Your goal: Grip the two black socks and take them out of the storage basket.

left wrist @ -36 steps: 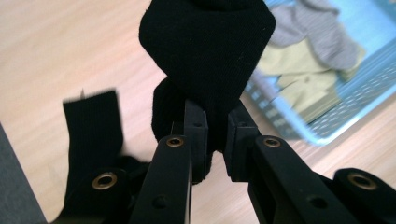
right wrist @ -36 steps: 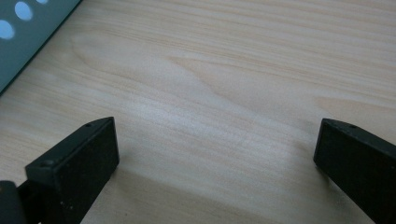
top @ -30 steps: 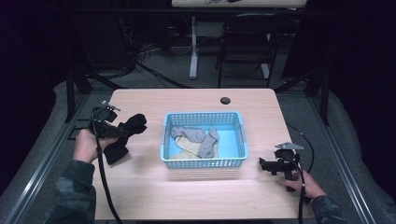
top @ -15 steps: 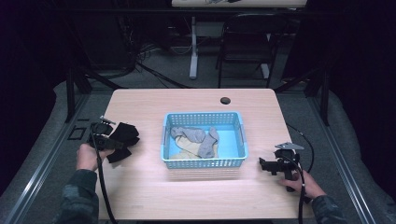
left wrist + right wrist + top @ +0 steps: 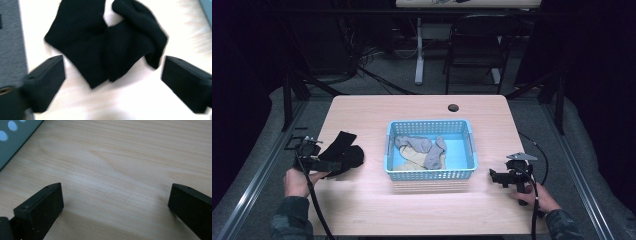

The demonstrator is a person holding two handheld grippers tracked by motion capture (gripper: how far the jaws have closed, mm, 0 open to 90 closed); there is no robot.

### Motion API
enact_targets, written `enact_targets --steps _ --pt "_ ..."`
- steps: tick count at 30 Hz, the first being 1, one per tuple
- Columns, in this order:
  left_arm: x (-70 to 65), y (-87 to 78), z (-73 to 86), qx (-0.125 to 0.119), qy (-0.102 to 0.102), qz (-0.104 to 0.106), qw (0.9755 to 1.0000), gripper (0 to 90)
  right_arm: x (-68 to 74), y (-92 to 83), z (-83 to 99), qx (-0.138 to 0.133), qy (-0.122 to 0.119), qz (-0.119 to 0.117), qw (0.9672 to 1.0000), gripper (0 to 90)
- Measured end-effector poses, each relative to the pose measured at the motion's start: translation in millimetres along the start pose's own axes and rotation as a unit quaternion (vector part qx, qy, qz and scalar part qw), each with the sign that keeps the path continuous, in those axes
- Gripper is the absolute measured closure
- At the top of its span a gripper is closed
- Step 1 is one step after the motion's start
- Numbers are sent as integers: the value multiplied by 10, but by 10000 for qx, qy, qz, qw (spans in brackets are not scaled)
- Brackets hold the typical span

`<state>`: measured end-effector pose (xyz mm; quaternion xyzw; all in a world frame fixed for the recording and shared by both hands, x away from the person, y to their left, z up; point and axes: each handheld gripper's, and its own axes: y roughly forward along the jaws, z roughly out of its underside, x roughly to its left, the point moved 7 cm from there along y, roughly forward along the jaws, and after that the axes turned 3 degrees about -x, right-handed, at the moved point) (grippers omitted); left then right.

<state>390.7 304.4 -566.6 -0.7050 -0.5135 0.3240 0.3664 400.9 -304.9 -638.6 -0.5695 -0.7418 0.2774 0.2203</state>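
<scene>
Black sock (image 5: 341,154) down on the table (image 5: 422,215), left of the blue basket (image 5: 430,175), well apart from it. It lies crumpled, partly folded over itself. Left gripper (image 5: 110,75) has just been opening; jaws now stand wide apart with the sock's near edge between them but free of both pads. Right gripper (image 5: 115,200) also gapes, nothing but bare wood between its jaws, parked near the table's right edge. Grey socks (image 5: 422,150) wait in the basket. To finish the release cleanly, I'd draw the left gripper straight back and up, so no pad snags the knit and drags the sock along.
</scene>
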Motion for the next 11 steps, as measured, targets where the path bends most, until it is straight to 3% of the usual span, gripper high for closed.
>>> enact_targets --steps 6,11 --pt "-58 -62 286 -179 -68 -50 9998 0 0 0 0 2 -1 1 10000 0" --pt "-37 -49 417 -114 -67 -138 9998 0 0 0 0 0 0 0 10000 0"
